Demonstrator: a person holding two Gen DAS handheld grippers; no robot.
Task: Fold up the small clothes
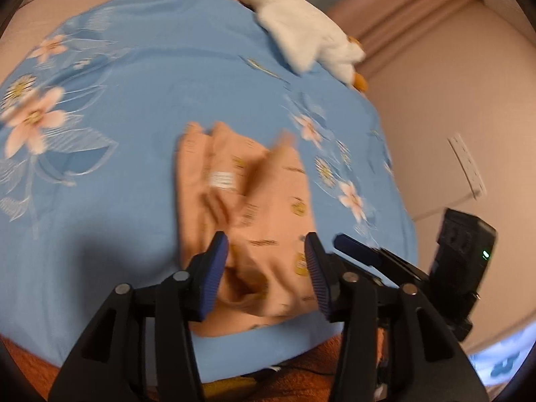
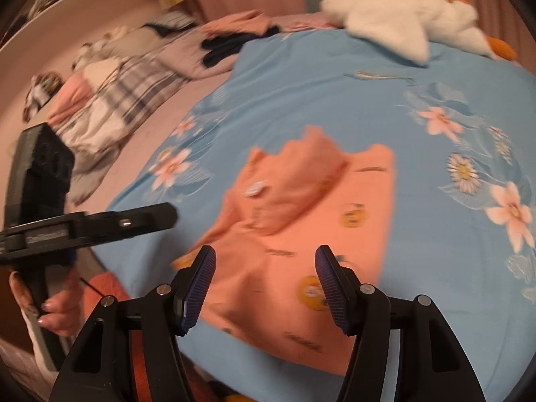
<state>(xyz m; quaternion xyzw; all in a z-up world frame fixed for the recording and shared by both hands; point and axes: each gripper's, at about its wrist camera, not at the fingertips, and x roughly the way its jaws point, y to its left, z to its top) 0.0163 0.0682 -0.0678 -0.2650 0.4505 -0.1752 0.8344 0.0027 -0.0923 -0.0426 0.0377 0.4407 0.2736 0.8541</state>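
A small peach-orange garment (image 1: pixel 254 221) with yellow prints lies on the blue floral bedsheet (image 1: pixel 134 100), partly folded, with a white label showing. It also shows in the right wrist view (image 2: pixel 301 227). My left gripper (image 1: pixel 266 261) is open, its jaws wide apart just above the garment's near edge, holding nothing. My right gripper (image 2: pixel 266 278) is open and empty, over the garment's near part. The left gripper also appears in the right wrist view (image 2: pixel 100 224), to the left of the garment. The right gripper's finger (image 1: pixel 358 246) shows in the left wrist view at the garment's right.
A white plush goose (image 1: pixel 308 33) lies at the sheet's far right edge; it also shows in the right wrist view (image 2: pixel 412 20). A pile of mixed clothes (image 2: pixel 110 90) lies on the pink bed to the left. An orange towel (image 1: pixel 301 382) lies at the near edge.
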